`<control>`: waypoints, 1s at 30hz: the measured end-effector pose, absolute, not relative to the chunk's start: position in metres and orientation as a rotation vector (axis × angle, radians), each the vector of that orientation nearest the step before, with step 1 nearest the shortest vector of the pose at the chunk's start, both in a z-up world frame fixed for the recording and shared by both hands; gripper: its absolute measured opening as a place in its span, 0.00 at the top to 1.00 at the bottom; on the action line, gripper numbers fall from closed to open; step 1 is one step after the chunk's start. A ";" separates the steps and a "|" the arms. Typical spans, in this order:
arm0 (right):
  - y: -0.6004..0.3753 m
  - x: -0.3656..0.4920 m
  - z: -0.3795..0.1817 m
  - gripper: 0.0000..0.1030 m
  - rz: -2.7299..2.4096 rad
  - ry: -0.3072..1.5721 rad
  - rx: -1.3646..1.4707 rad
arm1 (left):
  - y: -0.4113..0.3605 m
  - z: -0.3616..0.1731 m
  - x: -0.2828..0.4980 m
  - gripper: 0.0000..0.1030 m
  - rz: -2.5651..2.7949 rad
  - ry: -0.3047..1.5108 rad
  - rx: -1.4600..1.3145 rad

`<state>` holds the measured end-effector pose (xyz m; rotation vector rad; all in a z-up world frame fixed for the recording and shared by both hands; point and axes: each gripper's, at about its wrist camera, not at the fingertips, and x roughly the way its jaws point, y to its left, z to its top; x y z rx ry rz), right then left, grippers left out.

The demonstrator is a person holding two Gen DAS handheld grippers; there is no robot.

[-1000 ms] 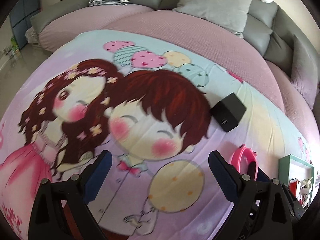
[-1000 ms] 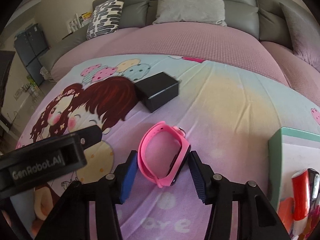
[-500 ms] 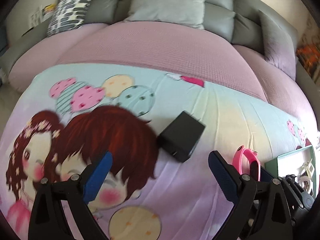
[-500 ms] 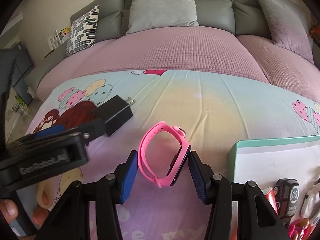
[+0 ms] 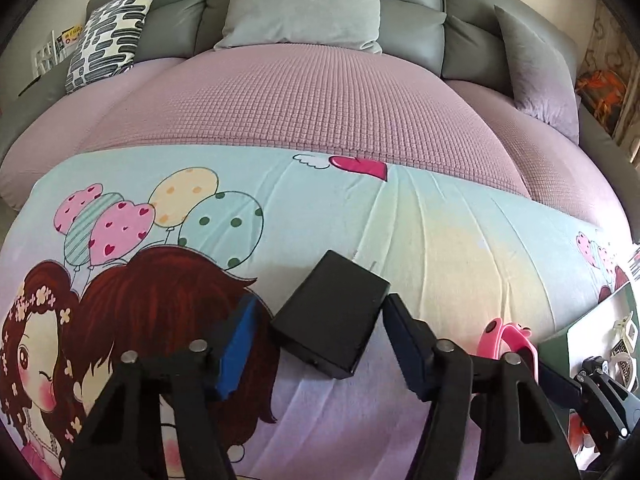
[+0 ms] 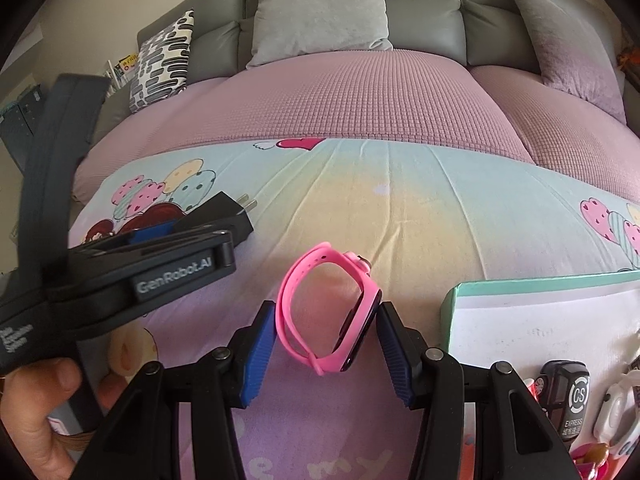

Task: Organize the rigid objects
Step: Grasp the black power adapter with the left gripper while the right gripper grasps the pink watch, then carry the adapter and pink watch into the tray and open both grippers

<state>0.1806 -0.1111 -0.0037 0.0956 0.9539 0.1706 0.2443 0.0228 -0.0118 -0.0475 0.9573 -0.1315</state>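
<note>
Cartoon-print bedding (image 5: 420, 240) fills both views. Left tongs (image 5: 316, 332) have just been closing around the black charger (image 5: 332, 320), pads not yet touching it; right tongs (image 6: 326, 334) grip the pink watch (image 6: 332, 316), so both await boxing.

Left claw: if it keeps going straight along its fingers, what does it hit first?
The black charger. It lies between the left claw's fingers, whose jaws have just been closing; a gap still shows beside the blue pad. Beyond it is only the cartoon bedsheet, though depth is unclear.
</note>
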 end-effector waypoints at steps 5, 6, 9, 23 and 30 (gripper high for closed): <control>-0.113 0.180 -0.005 0.48 0.172 0.962 0.105 | 0.021 -0.009 0.241 0.52 -0.136 0.950 -0.040; -0.114 0.179 -0.005 0.48 0.172 0.963 0.107 | 0.022 -0.008 0.239 0.52 -0.141 0.954 -0.048; -0.115 0.175 -0.003 0.48 0.175 0.963 0.116 | 0.025 -0.005 0.230 0.54 -0.146 0.960 -0.075; -0.127 0.115 0.009 0.48 0.180 0.944 0.151 | 0.030 0.003 0.137 0.54 -0.005 0.957 -0.222; -0.142 0.076 0.025 0.48 0.190 0.908 0.185 | 0.028 0.009 0.094 0.54 0.059 0.946 -0.265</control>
